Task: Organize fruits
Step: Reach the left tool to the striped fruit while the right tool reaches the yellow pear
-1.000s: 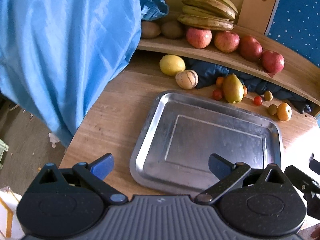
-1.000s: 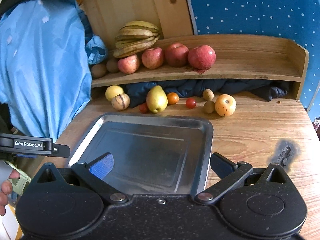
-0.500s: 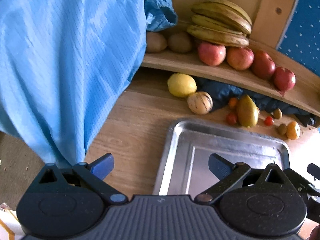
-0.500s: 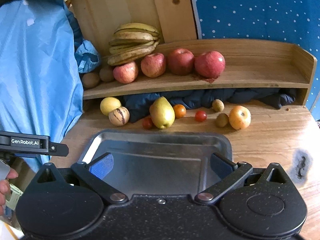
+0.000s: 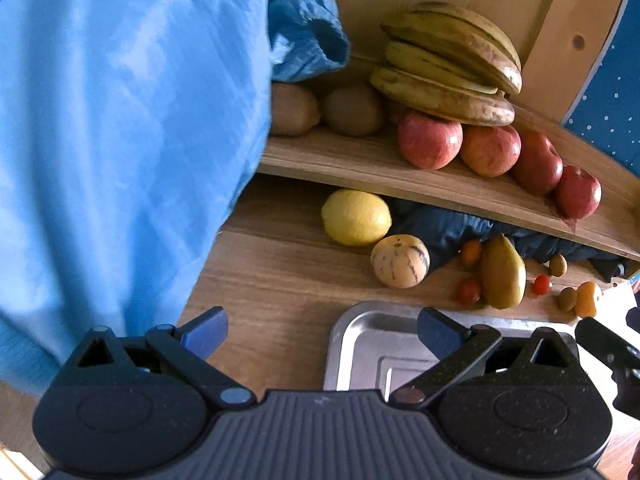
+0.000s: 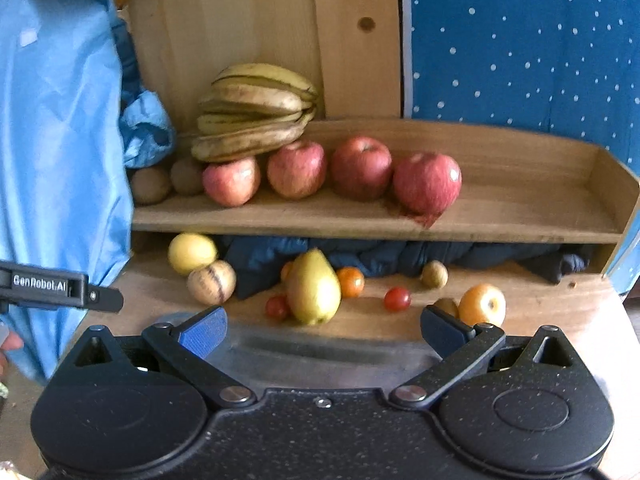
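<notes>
Loose fruit lies on the wooden table under a shelf: a lemon [image 5: 356, 217] [image 6: 192, 252], a striped melon [image 5: 400, 261] [image 6: 211, 282], a pear [image 5: 503, 272] [image 6: 313, 286], cherry tomatoes [image 6: 397, 299] and an orange fruit [image 6: 482, 305]. A metal tray [image 5: 360, 344] [image 6: 328, 354] lies in front of them. My left gripper [image 5: 322, 330] is open and empty, over the table at the tray's left edge. My right gripper [image 6: 323, 328] is open and empty, above the tray's far rim, facing the pear.
The wooden shelf [image 6: 520, 216] holds bananas [image 6: 256, 110], several red apples [image 6: 427, 188] and kiwis [image 5: 352, 110]. A light blue cloth [image 5: 120, 140] hangs on the left. Dark blue fabric [image 6: 400, 256] is stuffed under the shelf. The left gripper's side [image 6: 52, 286] shows in the right wrist view.
Both grippers moved forward toward the shelf and fruit. The left one also swung left, so the tray now sits at its lower right. Both stayed open.
</notes>
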Demonstrator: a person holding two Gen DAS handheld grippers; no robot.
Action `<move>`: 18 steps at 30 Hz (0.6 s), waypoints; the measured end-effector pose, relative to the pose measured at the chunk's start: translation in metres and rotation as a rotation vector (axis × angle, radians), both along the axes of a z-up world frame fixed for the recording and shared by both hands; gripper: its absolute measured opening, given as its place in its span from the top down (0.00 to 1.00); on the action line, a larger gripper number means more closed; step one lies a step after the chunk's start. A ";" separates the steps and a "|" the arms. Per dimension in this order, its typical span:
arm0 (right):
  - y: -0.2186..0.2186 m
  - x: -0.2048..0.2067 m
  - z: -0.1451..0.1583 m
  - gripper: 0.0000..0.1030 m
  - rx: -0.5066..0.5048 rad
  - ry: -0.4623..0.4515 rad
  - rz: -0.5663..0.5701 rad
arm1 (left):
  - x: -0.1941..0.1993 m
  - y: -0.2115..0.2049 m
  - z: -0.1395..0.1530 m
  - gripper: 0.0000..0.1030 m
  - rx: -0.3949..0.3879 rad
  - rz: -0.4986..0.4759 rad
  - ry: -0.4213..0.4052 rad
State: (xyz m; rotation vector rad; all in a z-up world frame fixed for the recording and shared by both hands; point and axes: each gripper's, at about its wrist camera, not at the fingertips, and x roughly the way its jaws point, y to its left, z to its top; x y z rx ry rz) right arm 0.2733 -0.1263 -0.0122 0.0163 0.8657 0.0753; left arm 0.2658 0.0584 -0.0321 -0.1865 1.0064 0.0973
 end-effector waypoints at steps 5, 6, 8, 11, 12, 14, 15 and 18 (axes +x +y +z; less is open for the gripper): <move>0.004 0.020 -0.008 0.01 -0.023 0.023 -0.024 | 0.021 -0.005 -0.011 0.01 -0.028 -0.044 0.015; 0.005 0.022 -0.010 0.01 -0.027 0.029 -0.027 | 0.025 -0.006 -0.013 0.01 -0.032 -0.052 0.019; 0.007 0.028 -0.016 0.01 -0.028 0.043 -0.033 | 0.033 -0.008 -0.018 0.01 -0.038 -0.065 0.028; 0.009 0.035 -0.023 0.01 -0.025 0.067 -0.039 | 0.045 -0.011 -0.025 0.01 -0.046 -0.081 0.041; 0.010 0.037 -0.025 0.01 -0.025 0.073 -0.040 | 0.049 -0.012 -0.028 0.01 -0.048 -0.086 0.047; 0.010 0.042 -0.029 0.01 -0.024 0.086 -0.042 | 0.055 -0.013 -0.033 0.01 -0.054 -0.095 0.057; 0.011 0.044 -0.030 0.01 -0.024 0.091 -0.043 | 0.058 -0.014 -0.035 0.01 -0.058 -0.099 0.063; 0.009 0.052 -0.037 0.01 -0.006 0.108 -0.049 | 0.067 -0.017 -0.043 0.01 -0.070 -0.117 0.079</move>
